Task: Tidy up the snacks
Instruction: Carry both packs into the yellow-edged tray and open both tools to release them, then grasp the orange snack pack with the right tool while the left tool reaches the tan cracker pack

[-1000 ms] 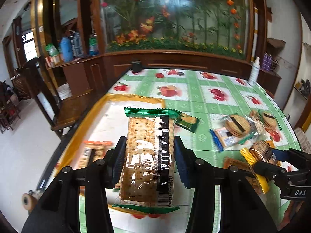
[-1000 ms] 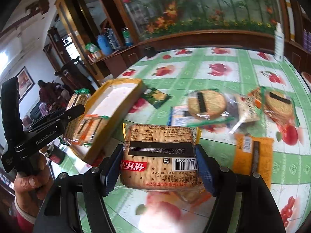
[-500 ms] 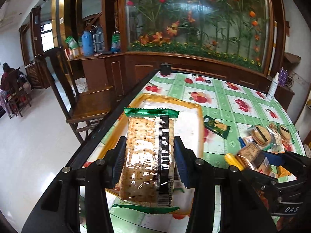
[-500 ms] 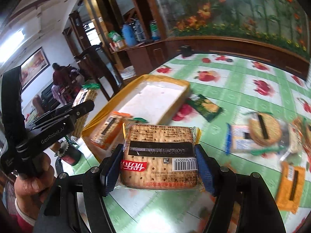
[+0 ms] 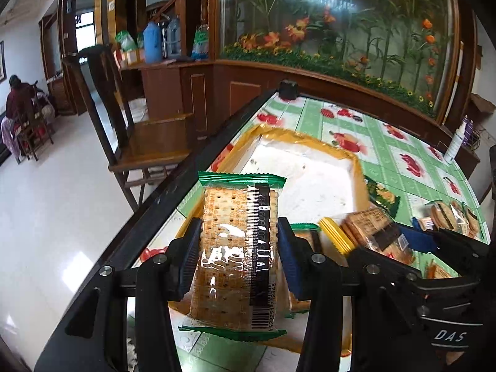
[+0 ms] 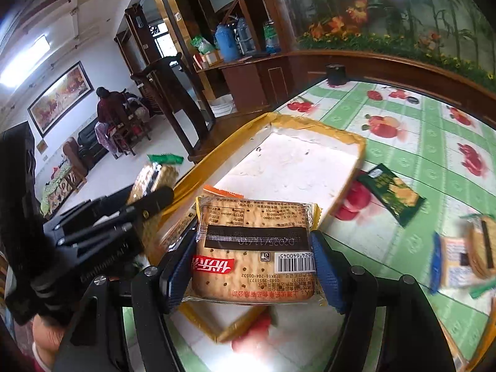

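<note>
Both claws clamp cracker packets above the tray, ready for placing.

You work over the green fruit-print tablecloth point(image 6: 403, 161), where the shallow white tray with a yellow rim point(image 5: 310, 173) lies near the table's left edge. Your left gripper point(image 5: 238, 257) grips the green-edged clear packet of square crackers point(image 5: 238, 248) over the tray's near end; your right gripper point(image 6: 254, 263) grips the yellow-edged packet of crackers point(image 6: 254, 248) just beside it. An orange-edged packet point(image 6: 221, 192) already lies inside. A small dark green snack sachet point(image 6: 392, 193) waits outside. Judged step: depositing. Next, lower each packet onto bare tray floor, then release.
</note>
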`<state>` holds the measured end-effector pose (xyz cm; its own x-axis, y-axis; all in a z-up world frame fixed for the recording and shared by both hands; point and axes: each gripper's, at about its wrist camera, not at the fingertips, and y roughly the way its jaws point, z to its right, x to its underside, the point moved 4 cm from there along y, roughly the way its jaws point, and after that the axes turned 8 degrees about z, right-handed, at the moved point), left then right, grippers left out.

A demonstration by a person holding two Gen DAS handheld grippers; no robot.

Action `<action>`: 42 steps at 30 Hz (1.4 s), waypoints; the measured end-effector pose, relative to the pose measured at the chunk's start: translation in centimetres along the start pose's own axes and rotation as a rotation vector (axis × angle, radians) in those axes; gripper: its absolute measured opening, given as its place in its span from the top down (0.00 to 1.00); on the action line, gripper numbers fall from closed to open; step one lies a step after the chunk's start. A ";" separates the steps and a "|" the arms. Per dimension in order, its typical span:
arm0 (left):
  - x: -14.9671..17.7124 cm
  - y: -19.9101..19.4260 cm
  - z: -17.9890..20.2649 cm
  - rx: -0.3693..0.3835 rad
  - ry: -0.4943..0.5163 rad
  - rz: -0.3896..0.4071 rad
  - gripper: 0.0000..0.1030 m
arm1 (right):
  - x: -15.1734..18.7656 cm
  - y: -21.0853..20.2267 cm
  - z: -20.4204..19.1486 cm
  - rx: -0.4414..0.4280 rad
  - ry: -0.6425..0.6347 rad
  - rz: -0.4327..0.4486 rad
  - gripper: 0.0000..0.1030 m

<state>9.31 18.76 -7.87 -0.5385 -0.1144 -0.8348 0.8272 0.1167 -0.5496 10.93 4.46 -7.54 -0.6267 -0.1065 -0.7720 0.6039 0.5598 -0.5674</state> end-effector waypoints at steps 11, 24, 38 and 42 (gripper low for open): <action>0.8 3.6 -0.4 -0.013 -0.022 -0.081 0.55 | -0.2 4.6 0.6 0.047 -0.037 -0.033 0.30; 1.2 4.7 -0.3 -0.026 -0.019 -0.115 0.55 | -1.9 6.0 1.3 0.087 -0.079 -0.013 0.30; 0.5 2.5 0.7 -0.039 -0.006 -0.093 0.23 | -2.1 3.3 3.0 0.083 -0.008 0.009 0.27; 0.2 1.4 1.4 -0.022 -0.014 -0.076 0.23 | -1.5 0.2 4.6 0.102 0.022 0.038 0.22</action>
<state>10.53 17.47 -8.77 -0.5970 -0.1380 -0.7903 0.7803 0.1288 -0.6120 14.24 0.93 -7.82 -0.6120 -0.0681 -0.7879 0.6739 0.4765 -0.5646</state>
